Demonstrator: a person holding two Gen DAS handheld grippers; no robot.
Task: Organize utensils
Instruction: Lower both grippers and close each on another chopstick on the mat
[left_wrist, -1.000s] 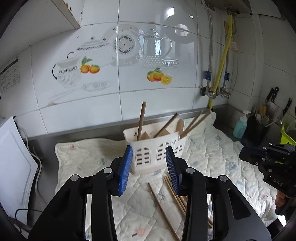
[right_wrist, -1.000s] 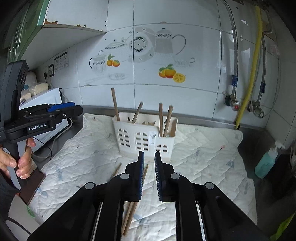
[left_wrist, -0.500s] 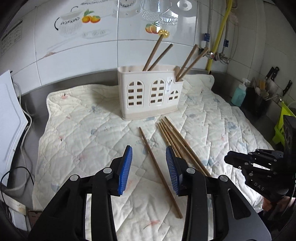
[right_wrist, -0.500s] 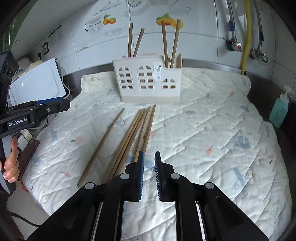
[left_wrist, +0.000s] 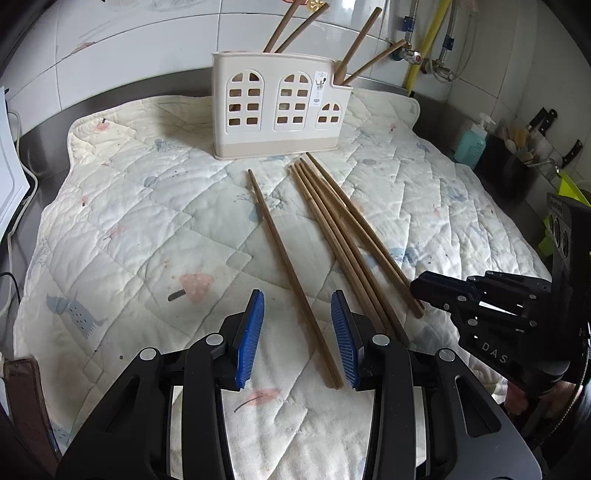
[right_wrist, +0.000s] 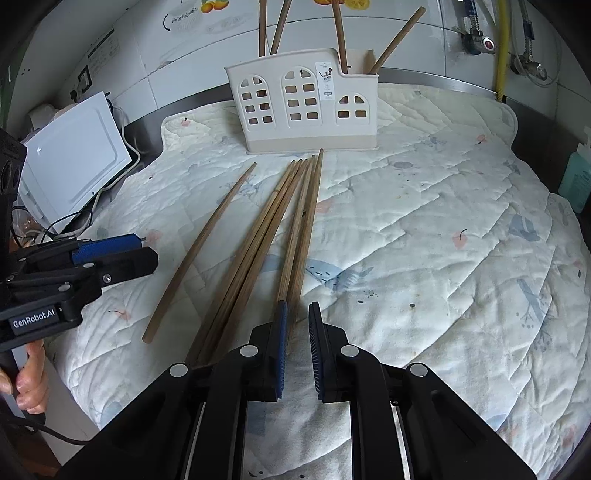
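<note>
The left gripper (left_wrist: 297, 332) is hovering with fingers parted and gripping nothing, a single chopstick (left_wrist: 284, 258) lying loose between them on the quilted mat (left_wrist: 129, 221). The right gripper (right_wrist: 297, 347) is poised with fingers nearly closed (a narrow gap, empty) at the near end of the chopstick bundle (right_wrist: 280, 229). The holder (right_wrist: 303, 103) is standing farther back, four chopsticks sticking out.

You can read "GenRobot.AI" in white on the black body of your left gripper (right_wrist: 114, 254), left of the white holder (right_wrist: 303, 107). Your right gripper (left_wrist: 424, 286) carries "DAS" (possibly cut off). The holder's small label is too tiny to read.
</note>
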